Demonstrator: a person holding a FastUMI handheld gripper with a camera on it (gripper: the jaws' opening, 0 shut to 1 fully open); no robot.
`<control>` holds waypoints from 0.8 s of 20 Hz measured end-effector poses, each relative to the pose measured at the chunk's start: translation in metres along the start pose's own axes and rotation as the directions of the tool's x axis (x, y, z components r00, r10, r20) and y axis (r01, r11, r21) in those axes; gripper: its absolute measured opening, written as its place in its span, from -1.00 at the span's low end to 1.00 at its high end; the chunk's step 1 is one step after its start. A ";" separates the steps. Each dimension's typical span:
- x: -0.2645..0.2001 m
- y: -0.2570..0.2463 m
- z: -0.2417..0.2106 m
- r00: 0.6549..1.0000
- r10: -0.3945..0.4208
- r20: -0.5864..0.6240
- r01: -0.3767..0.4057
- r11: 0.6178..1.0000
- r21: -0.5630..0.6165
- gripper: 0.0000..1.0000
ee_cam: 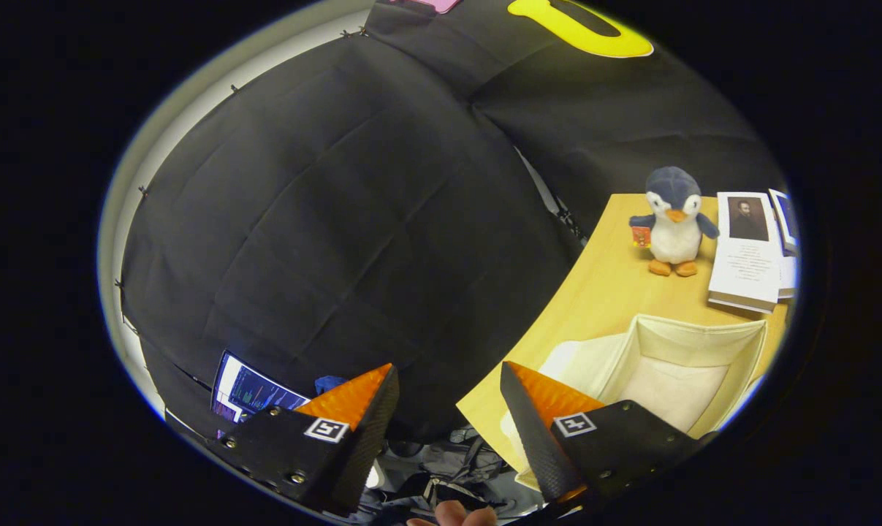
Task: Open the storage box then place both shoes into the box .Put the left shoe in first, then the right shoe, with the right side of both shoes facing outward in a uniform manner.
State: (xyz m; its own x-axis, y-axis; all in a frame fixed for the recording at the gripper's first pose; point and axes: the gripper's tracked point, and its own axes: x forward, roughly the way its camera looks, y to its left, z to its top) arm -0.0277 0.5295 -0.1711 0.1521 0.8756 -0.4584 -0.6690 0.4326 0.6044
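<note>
My gripper (448,376) is open, with nothing between its fingers, and it hangs off the table's near-left corner, facing the booth's cloth wall. Just to the right of the right finger (535,416) stands the cream fabric storage box (693,336) on the wooden table (601,292). The box is open at the top and its pale inside shows nothing in it. Its lid flap (576,365) lies folded out toward the fingers. I see no shoe in this view.
A plush penguin (673,223) stands at the back of the table beyond the box, with a stack of books (747,252) to its right. A lit screen (247,391) sits low beside the left finger. Below the fingers are dark clothing and a person's fingertips (451,515).
</note>
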 end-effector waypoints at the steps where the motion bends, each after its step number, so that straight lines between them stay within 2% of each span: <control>1: -0.007 -0.009 0.000 1.000 -0.026 0.007 0.026 1.000 -0.008 0.80; 3: -0.025 -0.028 0.001 0.997 -0.075 0.018 0.076 0.997 -0.014 0.88; 9: -0.086 -0.087 -0.001 0.976 -0.208 0.070 0.211 0.977 -0.028 0.88; 16: -0.156 -0.164 -0.020 0.920 -0.377 0.104 0.379 0.925 0.008 0.88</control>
State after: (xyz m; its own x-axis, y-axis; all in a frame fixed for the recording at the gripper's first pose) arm 0.0442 0.3180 -0.2117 0.4680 0.6647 -0.5823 -0.5555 0.7338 0.3911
